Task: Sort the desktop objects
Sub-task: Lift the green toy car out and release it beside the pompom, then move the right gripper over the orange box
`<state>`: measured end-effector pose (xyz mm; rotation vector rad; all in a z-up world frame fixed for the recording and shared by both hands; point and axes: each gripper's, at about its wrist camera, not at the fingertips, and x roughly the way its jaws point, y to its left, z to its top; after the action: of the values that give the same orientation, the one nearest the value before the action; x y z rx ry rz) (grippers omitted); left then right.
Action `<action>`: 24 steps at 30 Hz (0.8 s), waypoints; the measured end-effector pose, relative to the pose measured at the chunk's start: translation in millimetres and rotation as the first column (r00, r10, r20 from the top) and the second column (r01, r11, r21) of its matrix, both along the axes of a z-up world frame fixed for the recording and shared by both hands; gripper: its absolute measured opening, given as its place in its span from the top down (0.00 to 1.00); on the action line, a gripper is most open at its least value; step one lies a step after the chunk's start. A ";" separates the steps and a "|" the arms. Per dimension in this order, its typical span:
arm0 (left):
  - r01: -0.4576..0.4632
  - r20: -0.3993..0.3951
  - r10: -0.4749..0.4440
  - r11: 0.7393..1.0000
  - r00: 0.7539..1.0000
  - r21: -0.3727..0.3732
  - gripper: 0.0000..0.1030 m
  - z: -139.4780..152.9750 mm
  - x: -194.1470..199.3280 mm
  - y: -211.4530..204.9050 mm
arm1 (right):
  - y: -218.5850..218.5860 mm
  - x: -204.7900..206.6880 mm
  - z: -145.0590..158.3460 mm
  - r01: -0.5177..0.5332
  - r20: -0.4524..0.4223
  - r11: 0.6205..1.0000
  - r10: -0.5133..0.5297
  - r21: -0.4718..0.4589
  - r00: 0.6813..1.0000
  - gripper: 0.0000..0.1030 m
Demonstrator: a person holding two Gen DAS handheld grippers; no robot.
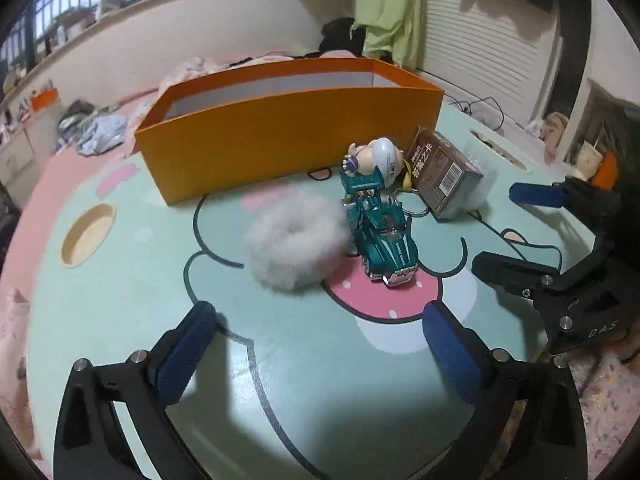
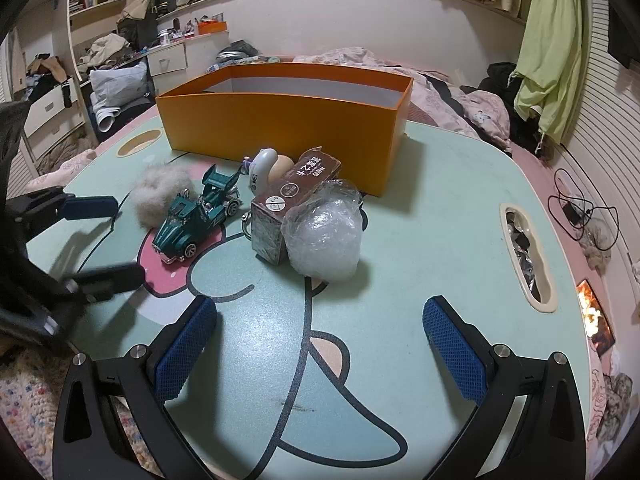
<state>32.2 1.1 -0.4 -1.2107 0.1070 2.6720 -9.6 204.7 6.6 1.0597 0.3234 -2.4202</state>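
Your left hand-held gripper point(image 1: 318, 340) sits at the bottom of the left wrist view, its blue-padded jaws spread wide with nothing between them but bare tabletop point(image 1: 120, 300), a mint-green surface printed with a cartoon. Your right hand-held gripper point(image 2: 320, 340) fills the bottom of the right wrist view, also wide apart and holding nothing; in the left view it shows at the right edge of the frame.

The things to sort are clustered in the middle of the left view. A fluffy white ring point(image 1: 294, 240) lies just left of centre, touching a teal toy car point(image 1: 382, 236) whose nose points toward the lower right. Behind the car, a small figurine with a white cap point(image 1: 376, 158) stands just beside a brown box with printed lettering point(image 1: 444, 176). In the right wrist view, a crumpled clear plastic bundle point(image 2: 326, 236) rests against that brown box, near the centre of the frame.

An open orange box point(image 1: 280, 132) stands behind them all across the upper middle of the frame; its contents cannot be made out.
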 end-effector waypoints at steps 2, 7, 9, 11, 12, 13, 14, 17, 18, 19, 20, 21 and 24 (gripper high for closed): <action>-0.001 -0.001 0.001 1.000 1.000 0.002 0.00 -0.7 -0.5 -0.3 | 0.6 0.0 0.3 0.000 -0.002 1.000 0.000 0.002 1.000 0.00; -0.007 -0.005 0.007 1.000 1.000 0.004 0.00 -1.0 -1.0 0.4 | 0.6 -0.2 -0.1 0.001 -0.003 1.000 -0.001 0.002 1.000 0.00; -0.008 -0.006 0.008 1.000 1.000 0.004 0.00 -1.7 -0.1 0.2 | 1.2 0.2 0.0 0.000 -0.002 1.000 0.000 0.001 1.000 0.00; -0.010 -0.006 0.010 1.000 1.000 0.004 0.00 -1.7 0.7 -0.4 | 1.2 0.1 -0.1 0.000 -0.002 1.000 0.000 0.001 1.000 0.00; -0.011 -0.007 0.011 1.000 1.000 0.004 0.00 -1.3 1.3 -1.2 | 1.3 0.1 -0.1 0.000 -0.002 1.000 0.000 0.001 1.000 0.00; -0.013 -0.007 0.013 1.000 1.000 0.004 0.00 -1.5 1.5 -1.9 | 0.6 -0.1 -0.2 0.000 -0.002 1.000 0.000 0.001 1.000 0.00; -0.013 -0.006 0.013 1.000 1.000 0.004 0.00 -1.4 1.6 -3.0 | 1.2 0.1 -0.1 0.000 -0.002 1.000 0.000 0.001 1.000 0.00; -0.013 -0.006 0.013 1.000 1.000 0.003 0.00 -1.2 1.1 -4.1 | 1.3 0.1 -0.2 0.000 -0.002 1.000 0.000 0.001 1.000 0.00; -0.014 -0.006 0.014 1.000 1.000 0.003 0.00 -1.1 0.9 -4.6 | 1.4 0.1 -0.2 0.000 -0.002 1.000 0.000 0.001 1.000 0.00; -0.016 -0.006 0.016 1.000 1.000 0.003 0.00 -1.0 0.9 -5.2 | 1.4 0.1 -0.2 -0.001 -0.002 1.000 0.001 0.001 1.000 0.00; -0.019 -0.005 0.019 1.000 1.000 0.002 0.00 -1.1 1.2 -5.8 | 1.5 0.0 -0.3 -0.001 -0.002 1.000 0.001 0.000 1.000 0.00; -0.020 -0.003 0.020 1.000 1.000 0.001 0.00 -0.6 0.4 -5.7 | 1.6 0.0 -0.3 -0.001 -0.002 1.000 0.001 0.001 1.000 0.00; -0.041 0.019 0.041 0.999 0.999 -0.005 0.00 0.2 -0.5 -5.4 | 1.5 0.4 -0.3 0.002 -0.003 1.000 -0.002 0.002 1.000 0.00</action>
<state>31.6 -4.3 -0.2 -1.2536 0.0862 2.6959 -9.2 206.2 6.2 1.0580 0.3255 -2.4242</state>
